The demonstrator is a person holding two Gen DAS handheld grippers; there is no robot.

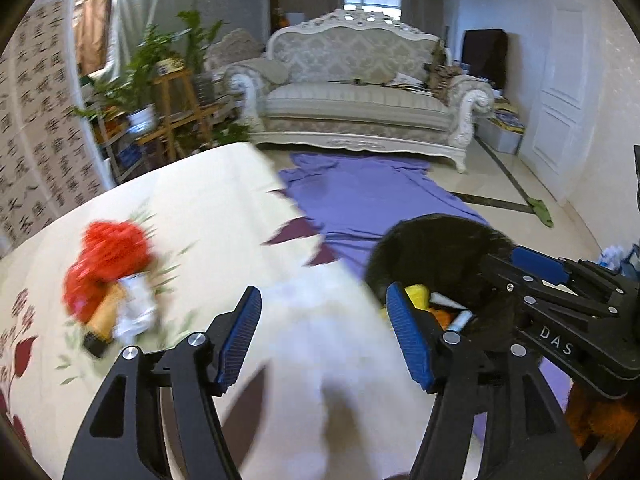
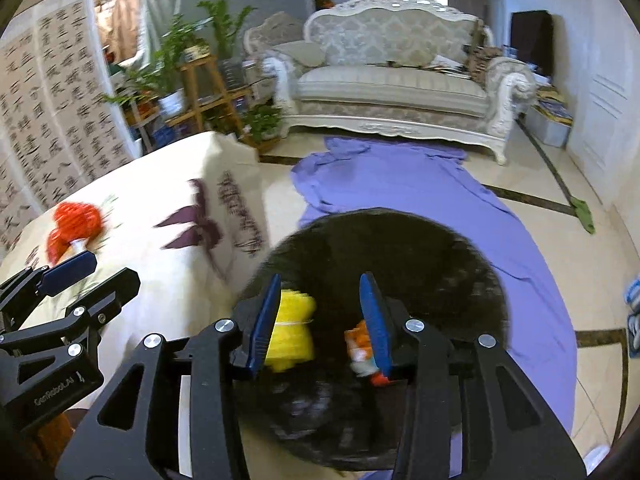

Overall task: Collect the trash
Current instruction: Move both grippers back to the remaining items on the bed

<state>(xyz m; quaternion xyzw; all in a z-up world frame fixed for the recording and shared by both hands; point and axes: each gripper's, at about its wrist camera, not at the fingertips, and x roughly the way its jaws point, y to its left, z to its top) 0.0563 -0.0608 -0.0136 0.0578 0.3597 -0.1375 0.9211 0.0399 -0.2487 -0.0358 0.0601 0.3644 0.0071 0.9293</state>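
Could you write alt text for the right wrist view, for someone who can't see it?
An open claw hangs over a black bin holding yellow netting and an orange wrapper; purple cloth lies beyond.

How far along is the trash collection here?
Partly done: yellow and orange trash already lie in the black bag. Nothing in hand; the left gripper and right gripper are open. Left: the red pile on the table.

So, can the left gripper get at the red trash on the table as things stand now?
Probably yes. The left gripper is open and empty over the table, and the red trash lies in the open off to its left with nothing between them. It would have to swing left first.
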